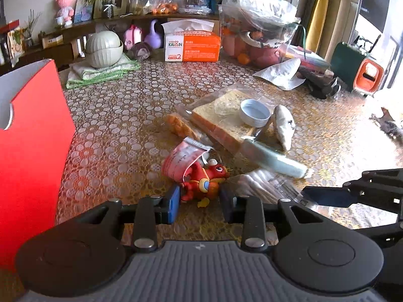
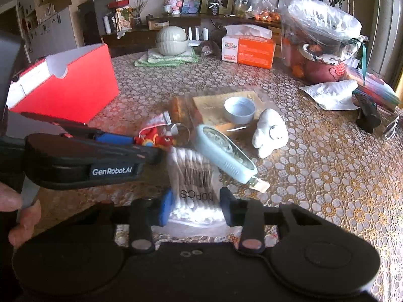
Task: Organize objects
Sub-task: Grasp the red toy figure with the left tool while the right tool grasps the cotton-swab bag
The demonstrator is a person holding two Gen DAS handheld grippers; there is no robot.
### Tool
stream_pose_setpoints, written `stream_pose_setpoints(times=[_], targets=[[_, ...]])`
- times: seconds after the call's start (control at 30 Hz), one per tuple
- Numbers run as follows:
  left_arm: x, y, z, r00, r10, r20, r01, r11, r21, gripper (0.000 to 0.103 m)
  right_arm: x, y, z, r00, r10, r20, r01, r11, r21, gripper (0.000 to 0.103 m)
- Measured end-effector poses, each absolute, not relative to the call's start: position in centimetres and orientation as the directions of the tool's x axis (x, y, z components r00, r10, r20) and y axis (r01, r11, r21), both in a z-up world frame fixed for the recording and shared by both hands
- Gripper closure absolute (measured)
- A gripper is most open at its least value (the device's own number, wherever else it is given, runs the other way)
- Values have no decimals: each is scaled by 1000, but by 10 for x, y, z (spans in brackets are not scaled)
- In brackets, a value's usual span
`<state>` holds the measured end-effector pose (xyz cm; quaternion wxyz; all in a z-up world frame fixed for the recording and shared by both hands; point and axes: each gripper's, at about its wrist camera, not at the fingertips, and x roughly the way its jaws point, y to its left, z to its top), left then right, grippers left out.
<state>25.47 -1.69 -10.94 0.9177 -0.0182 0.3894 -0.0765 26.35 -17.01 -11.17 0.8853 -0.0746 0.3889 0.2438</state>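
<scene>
Red box (image 1: pixel 32 136) is sitting at the bench's left edge, open top, nothing visible inside from here. Likely the drop target, judging by the task.

Left tool (image 1: pixel 200 202) is straddling the red dragon toy (image 1: pixel 205 182), near the bench's front edge. Fingers are apart, blue pad (image 1: pixel 173 205) just left of the toy, dark pad just right of it. Can't tell if either pad is touching yet; not clamped. A pink foil packet (image 1: pixel 182 161) is lying partly over the toy's back.

Advice for that grasp: toy is rigid but lumpy, so the pads should be closing on the broad body, not the yellow feet or horns. Packet will probably slide off on lift; lifting slowly and straight up should be keeping it from dragging along.

Right tool (image 2: pixel 196 206) is positioned over the bag of cotton swabs (image 2: pixel 194 176), front-centre of the bench. Fingers apart, one each side of the bag's near end, not squeezing from what shows. Bag is soft and slippery, so it is going to bunch; gripping mid-width, low, should be holding better than pinching the film edge.

Pale blue case (image 2: pixel 224 153) is lying just beside the bag, its corner overlapping the bag's right side. Risk: lifting the bag is tipping or dragging the case. Pulling the bag toward the front edge first should be clearing it.

Further right: blue round tin (image 2: pixel 239 110) resting on bagged bread (image 2: pixel 216 108), white pouch (image 2: pixel 270 133) beside it. Both untouched, mid-bench.

Both tools are working close together; moving one at a time is safer.
</scene>
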Motion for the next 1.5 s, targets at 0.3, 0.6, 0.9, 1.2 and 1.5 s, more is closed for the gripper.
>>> stream_pose_setpoints(times=[0.3,0.6,0.9,1.2,1.5], targets=[[227,-5,-95,666,-224,-711,118,974,-196,71,243,-185,-87,571,420,-705,-488,865,120,66],[209,8,-75,668,-296,-683,92,943,-319,71,229,-195,-67,567,433,-701,-465,871,162,66],[186,14,-44,707,-288,-646,122,949,-290,71,213,-191,-38,607,427,-670,-486,867,112,66],[169,39,-5,748,-262,-609,127,958,-256,71,202,-167,-6,627,434,-647,-529,847,54,66],[157,79,15,776,-222,-590,107,969,-223,71,195,-120,17,629,447,-636,-581,814,-2,66]])
